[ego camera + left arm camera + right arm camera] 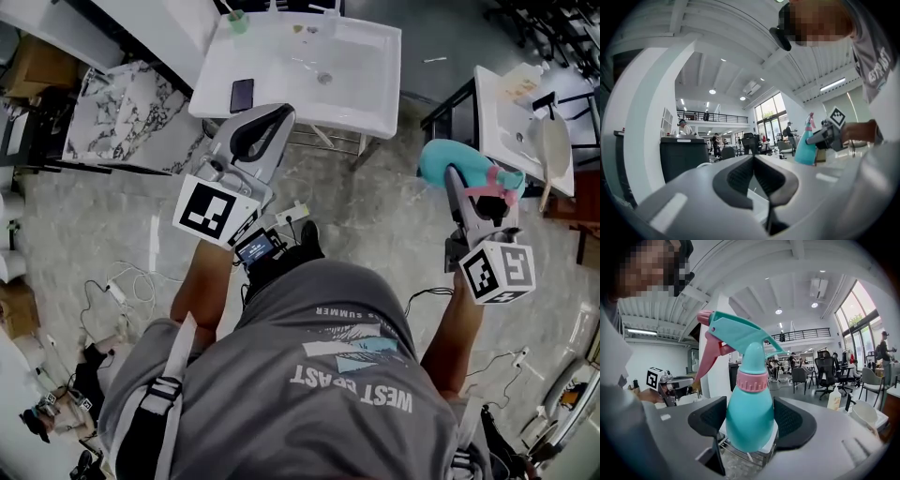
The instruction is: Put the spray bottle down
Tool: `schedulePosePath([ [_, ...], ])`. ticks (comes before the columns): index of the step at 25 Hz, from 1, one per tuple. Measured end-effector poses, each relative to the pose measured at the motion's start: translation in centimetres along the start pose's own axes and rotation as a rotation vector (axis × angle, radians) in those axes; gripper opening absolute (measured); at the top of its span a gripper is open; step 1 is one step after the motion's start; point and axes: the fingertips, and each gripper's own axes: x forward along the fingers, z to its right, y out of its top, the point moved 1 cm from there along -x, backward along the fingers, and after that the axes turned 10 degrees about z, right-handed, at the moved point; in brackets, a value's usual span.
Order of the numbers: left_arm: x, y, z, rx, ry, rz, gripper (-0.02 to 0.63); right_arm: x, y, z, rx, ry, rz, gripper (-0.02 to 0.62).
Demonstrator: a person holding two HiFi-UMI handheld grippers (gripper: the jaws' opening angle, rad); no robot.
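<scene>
A teal spray bottle (750,413) with a pink collar and pink trigger stands upright between the black pads of my right gripper (750,422), which is shut on its body. In the head view the spray bottle (448,161) hangs at the right, over the floor, in the right gripper (467,184). My left gripper (267,117) reaches toward the near edge of a white basin (361,108). Its pads meet at the tips with nothing between them. In the left gripper view, the left gripper (753,161) is empty, and the bottle (805,146) shows off to the right.
The basin carries a dark phone (242,95) and a green cup (238,21). A second white basin (502,127) stands at the right, a marble slab (122,112) at the left. Cables (122,291) lie on the floor. Office chairs (825,369) stand ahead.
</scene>
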Motion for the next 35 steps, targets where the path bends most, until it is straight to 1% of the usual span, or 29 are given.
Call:
schedulePosePath([
  [9,2.4,-1.1,-5.8,-0.01,-0.032,0.031,0.003,5.7,0.8,-0.9,-0.024,-0.031,0.0,0.321],
  [14,3.4,-1.5,-7.7,-0.019,-0.021,0.034,0.003,8.3,0.9,-0.5,-0.026,-0.022,-0.003,0.321],
  [19,4.8,-2.4,-8.6,-0.01,-0.015,0.016,0.003,11.1,0.5,0.5,-0.017,0.002,-0.002,0.321],
  [25,7.2,-3.6,-10.8,0.011,0.03,-0.006,0.003,15.8,-0.4,2.5,0.006,0.055,-0.005,0.321],
  [35,12.4,-6.6,-15.5,0.003,0.094,-0.048,0.003,24.7,-1.6,6.3,0.02,0.113,-0.05,0.321],
])
